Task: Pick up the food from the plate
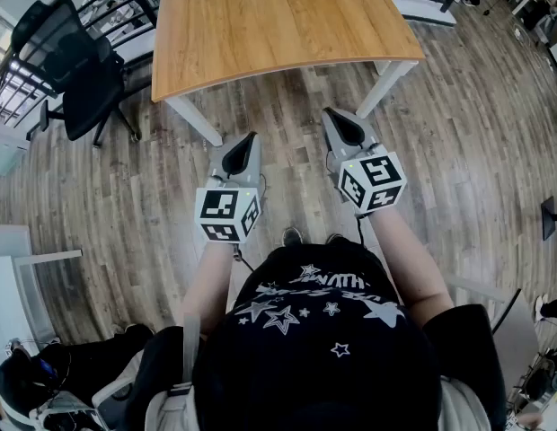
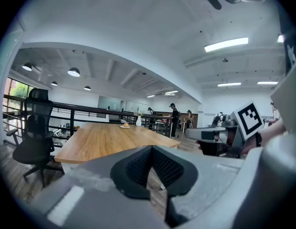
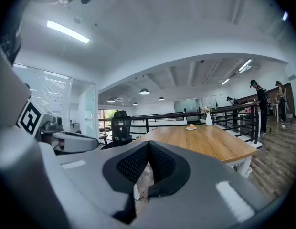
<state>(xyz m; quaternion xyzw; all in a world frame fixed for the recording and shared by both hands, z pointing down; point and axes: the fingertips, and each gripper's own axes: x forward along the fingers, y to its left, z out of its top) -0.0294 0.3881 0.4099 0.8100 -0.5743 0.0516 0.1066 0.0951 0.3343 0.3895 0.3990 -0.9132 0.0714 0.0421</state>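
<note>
The food [image 2: 125, 124] is a small orange-brown lump on a white plate [image 2: 125, 126] at the far end of a long wooden table [image 1: 260, 25]. The right gripper view shows the food [image 3: 191, 126] on the plate [image 3: 191, 128] too. The head view cuts off that end of the table. My left gripper [image 1: 251, 139] and right gripper [image 1: 331, 114] hover side by side over the floor, just short of the table's near edge. Both point at the table, far from the plate. In each gripper view the jaws meet at the tips, at the left gripper [image 2: 151, 149] and the right gripper [image 3: 148, 144], with nothing between them.
A white vase [image 2: 138, 120] stands beside the plate. A black office chair [image 1: 81, 88] sits left of the table. The table has white legs [image 1: 196, 120] at its near corners. A black railing [image 3: 234, 113] runs behind the table, with people standing beyond it. The floor is wood plank.
</note>
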